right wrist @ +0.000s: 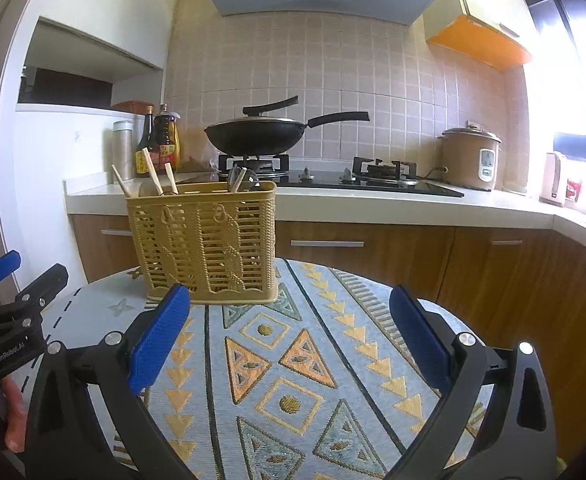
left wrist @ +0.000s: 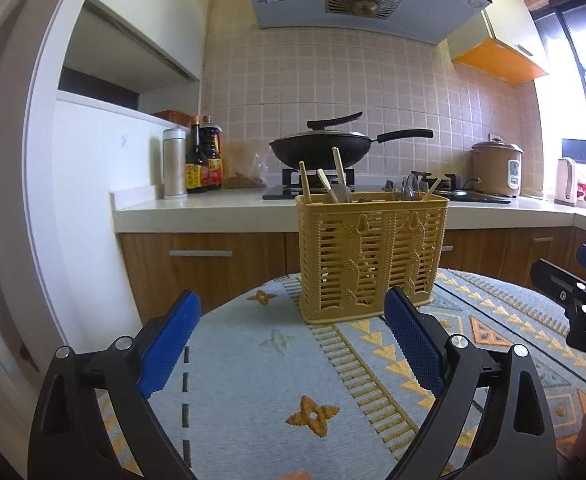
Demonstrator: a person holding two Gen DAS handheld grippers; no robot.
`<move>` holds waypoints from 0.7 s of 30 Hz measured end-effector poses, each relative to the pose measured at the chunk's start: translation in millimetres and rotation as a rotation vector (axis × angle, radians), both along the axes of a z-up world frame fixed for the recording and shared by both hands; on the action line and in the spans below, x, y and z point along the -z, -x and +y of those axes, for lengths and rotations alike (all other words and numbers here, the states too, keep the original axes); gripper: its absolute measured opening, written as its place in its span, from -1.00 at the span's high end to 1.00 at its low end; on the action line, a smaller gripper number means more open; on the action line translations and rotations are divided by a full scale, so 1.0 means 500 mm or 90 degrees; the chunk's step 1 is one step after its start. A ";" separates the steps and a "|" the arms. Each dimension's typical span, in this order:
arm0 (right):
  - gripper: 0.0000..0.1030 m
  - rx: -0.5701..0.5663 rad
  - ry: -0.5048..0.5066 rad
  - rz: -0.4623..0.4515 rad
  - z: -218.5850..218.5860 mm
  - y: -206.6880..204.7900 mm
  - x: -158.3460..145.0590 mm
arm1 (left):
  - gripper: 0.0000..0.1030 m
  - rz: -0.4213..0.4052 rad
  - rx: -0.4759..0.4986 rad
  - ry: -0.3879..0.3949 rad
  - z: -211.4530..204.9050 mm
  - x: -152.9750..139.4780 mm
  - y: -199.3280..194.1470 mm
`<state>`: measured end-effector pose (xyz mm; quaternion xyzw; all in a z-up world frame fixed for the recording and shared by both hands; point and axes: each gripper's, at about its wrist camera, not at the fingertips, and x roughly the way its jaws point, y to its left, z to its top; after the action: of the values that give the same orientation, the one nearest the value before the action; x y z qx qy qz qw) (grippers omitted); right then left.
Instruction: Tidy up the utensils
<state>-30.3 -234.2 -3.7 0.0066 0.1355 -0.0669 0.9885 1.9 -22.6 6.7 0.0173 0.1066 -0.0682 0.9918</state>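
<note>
Standing Loaded: The Yellow Caddy and Two Idle Grippers

Standing upright at the far side of the round table (right wrist: 317,360), the utensil basket (left wrist: 371,256) is a boxy yellow plastic caddy with slotted, ribbed walls and a raised woven-look pattern moulded into its face. Pale wooden chopsticks (left wrist: 339,168) poke up from its left compartment at slight angles, alongside a rounded spoon bowl, while clear-looking spoon ends (left wrist: 409,188) and one more stick rise from the right compartment. A soft, knitted-looking cloth covers the table, light blue with yellow triangles, diamonds and dashed bands.

Nearer me, the left gripper (left wrist: 291,344) hangs just short of the basket, its black angular arms ending in blue pads with a fine dimpled grain. Those fingers are spread wide, with only the cloth between them. The right gripper (right wrist: 291,342) sits beside it, also spread wide and holding nothing, with the basket ahead and off to its left. In each view the other tool shows at the edge, with a bit of the person's hand (right wrist: 13,416) gripping it.

Behind, a white countertop (right wrist: 373,204) runs over wood-grain cabinets. A black wok (left wrist: 319,148) with a long handle sits on the glass hob, dark sauce bottles (left wrist: 205,156) and a metal flask to the left, a tan rice cooker (right wrist: 471,158) to the right, all against small square beige tiles.
</note>
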 end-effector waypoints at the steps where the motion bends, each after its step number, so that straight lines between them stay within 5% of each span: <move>1: -0.85 0.001 0.001 0.000 0.000 0.000 0.000 | -0.76 0.000 0.001 -0.001 0.000 -0.001 -0.001; 21: -0.85 0.003 0.013 0.007 0.004 -0.001 0.001 | -0.82 0.004 0.008 -0.006 -0.005 -0.001 -0.005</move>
<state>-30.0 -232.2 -4.1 -0.0039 0.1403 -0.0710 0.9876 4.6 -24.9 7.5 0.0226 0.1101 -0.0736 0.9909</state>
